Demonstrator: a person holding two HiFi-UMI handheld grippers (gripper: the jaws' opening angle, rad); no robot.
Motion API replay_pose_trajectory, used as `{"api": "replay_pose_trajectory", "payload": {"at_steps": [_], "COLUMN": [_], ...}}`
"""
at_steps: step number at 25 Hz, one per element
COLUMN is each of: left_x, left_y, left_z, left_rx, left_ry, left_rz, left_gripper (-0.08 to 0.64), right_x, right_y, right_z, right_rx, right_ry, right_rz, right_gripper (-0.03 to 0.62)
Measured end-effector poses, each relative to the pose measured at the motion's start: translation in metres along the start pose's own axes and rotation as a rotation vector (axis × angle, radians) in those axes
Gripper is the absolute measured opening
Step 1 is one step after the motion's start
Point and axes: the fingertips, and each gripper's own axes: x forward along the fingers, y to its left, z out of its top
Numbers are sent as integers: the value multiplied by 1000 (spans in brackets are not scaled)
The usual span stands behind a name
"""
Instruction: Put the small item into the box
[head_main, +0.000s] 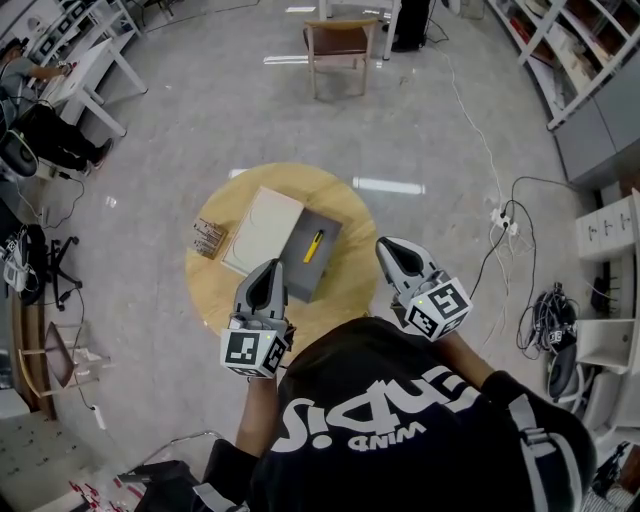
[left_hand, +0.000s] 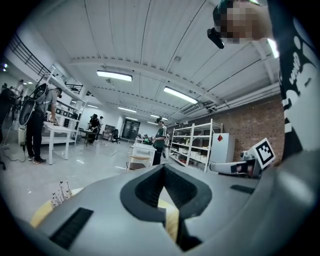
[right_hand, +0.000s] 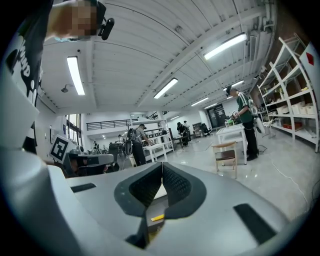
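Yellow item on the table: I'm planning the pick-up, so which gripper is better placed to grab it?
Probably right: the yellow item shows straight ahead of the right gripper, jaws shut.

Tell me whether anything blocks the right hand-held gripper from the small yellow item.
Nothing visible does. The small yellow item lies exposed on the grey surface; the right hand-held gripper hangs beside it, nearer the person, shut and empty.

The round table (head_main: 208, 285) shows smooth pale wood, the box (head_main: 325, 265) on it looks matt grey with a matt cream lid (head_main: 262, 230), and the floor (head_main: 200, 120) is glossy.
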Motion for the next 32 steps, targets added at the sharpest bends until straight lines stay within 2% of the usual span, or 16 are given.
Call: {"api": "replay_pose_trajectory", "payload": {"at_steps": [32], "left_x": [-4], "left_y": [-32], "left_z": [-5], "left_rx": [1], "left_ry": [21], "left_rz": [-54], "left_gripper": [9], "right_x": [-6], "right_y": [26], "right_z": [0], "right_rx": [-32], "right_ry": [2], "right_rz": [41], "right_gripper": [3]}}
